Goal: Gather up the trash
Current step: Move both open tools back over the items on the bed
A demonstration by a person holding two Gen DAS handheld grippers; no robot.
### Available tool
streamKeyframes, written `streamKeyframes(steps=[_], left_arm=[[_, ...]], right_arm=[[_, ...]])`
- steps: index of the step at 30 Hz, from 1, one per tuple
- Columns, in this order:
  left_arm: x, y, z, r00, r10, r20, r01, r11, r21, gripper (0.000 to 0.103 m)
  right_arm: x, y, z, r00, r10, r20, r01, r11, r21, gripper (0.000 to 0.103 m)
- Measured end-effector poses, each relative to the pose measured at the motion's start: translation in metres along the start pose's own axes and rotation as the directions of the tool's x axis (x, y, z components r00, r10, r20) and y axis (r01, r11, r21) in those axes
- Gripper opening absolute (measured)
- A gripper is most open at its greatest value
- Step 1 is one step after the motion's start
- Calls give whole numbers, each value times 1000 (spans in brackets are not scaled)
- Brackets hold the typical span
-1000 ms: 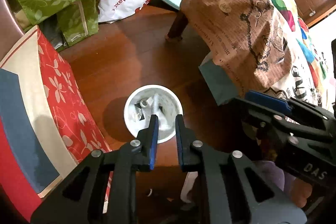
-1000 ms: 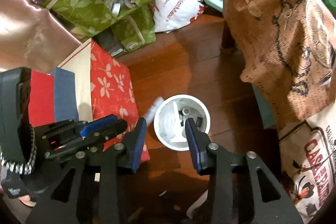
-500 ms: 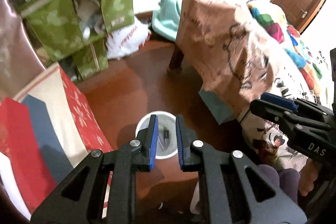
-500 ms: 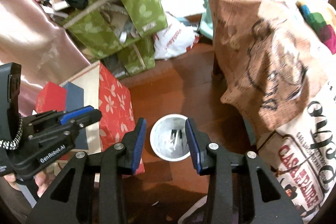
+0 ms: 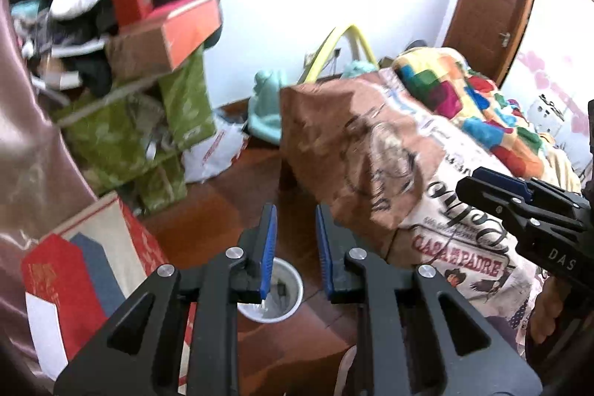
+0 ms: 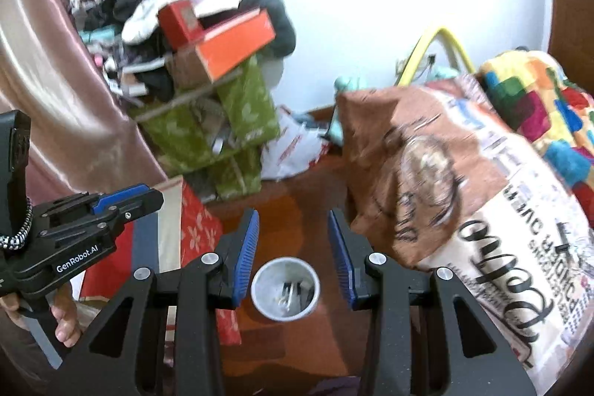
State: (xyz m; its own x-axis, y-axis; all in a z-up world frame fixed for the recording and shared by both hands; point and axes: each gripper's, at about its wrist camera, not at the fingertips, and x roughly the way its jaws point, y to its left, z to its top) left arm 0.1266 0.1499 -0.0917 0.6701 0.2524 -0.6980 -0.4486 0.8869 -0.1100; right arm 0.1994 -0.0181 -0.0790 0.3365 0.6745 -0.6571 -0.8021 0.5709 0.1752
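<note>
Room view, both wrists tilted down toward the wooden floor. White wall at the back, with a brown door at its right end in my left view.

Largest mass: the bed at right, draped in a brown-and-cream printed cover, with a multicoloured patchwork quilt heaped on top. Opposite, a stack of green leaf-print storage boxes carries an orange shoebox and loose clothes; it shows blurred. A pink satin curtain hangs along the left edge. A red floral box stands on the floor just left of the bin. A white plastic bag with red print lies against the wall beside the green boxes.

Task item: a small white trash bin stands upright on the floor between the floral box and the bed. Small dark and pale scraps lie inside; too small to identify.

My left gripper: jaws opening, a narrow gap, nothing between the blue pads. The bin shows below and behind them, well apart.

My right gripper: jaws parted wider, holding nothing; the bin appears framed between them but far beneath, not touched.
</note>
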Motion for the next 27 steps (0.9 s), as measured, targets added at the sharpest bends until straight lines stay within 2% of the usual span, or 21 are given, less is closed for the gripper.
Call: streamKeyframes(steps=[2,8,13,22,25,27], left_arm=[[-9,-17,4,1000,-17,23,16,1000,21,27],[-25,-75,15,995,-78,67,71,993,96,34],[-24,-129,21,987,-143,74,130,978,162,36],[3,-225,25,966,-260,10,249,938,242,36],[19,-258,25,958,-285,-27,282,921,269,36],[30,-282,24,950,-305,-60,309,905,291,41]], right_arm=[[-19,-9,1,999,-27,39,27,1000,-2,35],[-67,-43,-1,987,-102,121,101,995,17,35],[-96,-77,-10,970,-188,151,185,982,36,35],[-139,-151,-36,935,-325,142,307,942,138,37],[-152,-178,-47,921,-366,133,339,922,186,46],[-160,-201,-55,911,-394,122,362,905,225,54]])
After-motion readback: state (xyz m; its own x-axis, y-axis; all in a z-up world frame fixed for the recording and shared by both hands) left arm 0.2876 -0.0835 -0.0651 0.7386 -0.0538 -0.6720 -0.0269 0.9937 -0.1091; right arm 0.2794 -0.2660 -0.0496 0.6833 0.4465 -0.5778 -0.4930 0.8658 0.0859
